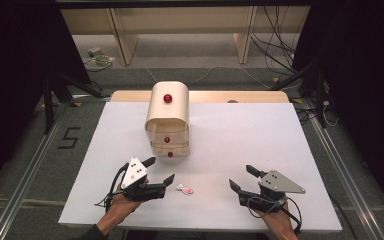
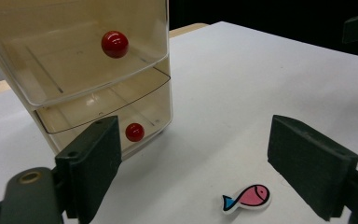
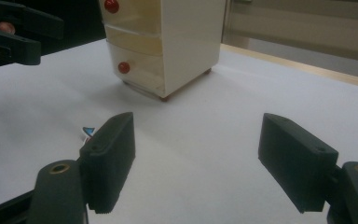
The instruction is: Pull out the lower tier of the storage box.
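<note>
A small cream drawer cabinet [image 1: 167, 120] with three red-knobbed drawers stands at the table's middle back; its translucent drawer fronts [image 2: 88, 70] look pushed in. A little pink fish with a blue tail [image 1: 185, 190] lies flat on the white table near the front edge. In the left gripper view the fish [image 2: 247, 197] lies just ahead of the jaws, nearer the right one. My left gripper [image 1: 161, 169] is open, empty, and just left of the fish. My right gripper [image 1: 240, 176] is open and empty, farther right. The fish [image 3: 87, 132] peeks from behind its left jaw.
The white board [image 1: 260, 135] covers a wooden table and has bare room right of the cabinet. Dark floor, metal rails and cables surround the table. The left gripper [image 3: 14, 32] shows at the upper left of the right gripper view.
</note>
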`<state>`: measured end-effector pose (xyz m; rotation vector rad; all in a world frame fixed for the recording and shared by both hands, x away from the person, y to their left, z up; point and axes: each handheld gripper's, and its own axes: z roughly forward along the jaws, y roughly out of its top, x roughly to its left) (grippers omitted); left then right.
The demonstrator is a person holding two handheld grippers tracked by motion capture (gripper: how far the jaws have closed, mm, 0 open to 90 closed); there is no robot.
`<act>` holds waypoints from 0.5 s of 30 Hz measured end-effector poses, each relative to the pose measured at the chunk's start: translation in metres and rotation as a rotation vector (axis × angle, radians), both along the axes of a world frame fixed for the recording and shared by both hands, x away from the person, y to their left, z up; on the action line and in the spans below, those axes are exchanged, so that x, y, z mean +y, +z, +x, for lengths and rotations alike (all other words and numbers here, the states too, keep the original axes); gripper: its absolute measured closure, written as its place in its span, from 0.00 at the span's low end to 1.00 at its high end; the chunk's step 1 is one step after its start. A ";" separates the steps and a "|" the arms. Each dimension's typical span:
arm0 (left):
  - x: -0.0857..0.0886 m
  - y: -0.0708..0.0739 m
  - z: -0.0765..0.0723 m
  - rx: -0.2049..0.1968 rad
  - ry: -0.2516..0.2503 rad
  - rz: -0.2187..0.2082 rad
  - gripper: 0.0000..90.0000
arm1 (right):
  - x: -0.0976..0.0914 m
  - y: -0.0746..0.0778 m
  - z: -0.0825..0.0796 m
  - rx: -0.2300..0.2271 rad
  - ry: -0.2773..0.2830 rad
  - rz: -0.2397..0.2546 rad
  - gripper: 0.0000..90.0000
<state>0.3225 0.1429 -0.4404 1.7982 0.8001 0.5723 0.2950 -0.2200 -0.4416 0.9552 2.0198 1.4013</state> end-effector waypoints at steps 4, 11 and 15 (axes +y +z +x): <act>-0.003 -0.001 0.003 0.000 0.011 0.002 0.19 | 0.000 0.000 0.000 -0.002 0.000 0.003 0.31; -0.007 -0.003 0.006 0.001 0.028 0.002 0.19 | 0.000 0.000 0.000 0.000 0.001 0.001 0.31; -0.008 -0.004 0.007 0.001 0.031 0.012 0.19 | 0.000 0.000 0.000 -0.002 0.001 0.001 0.31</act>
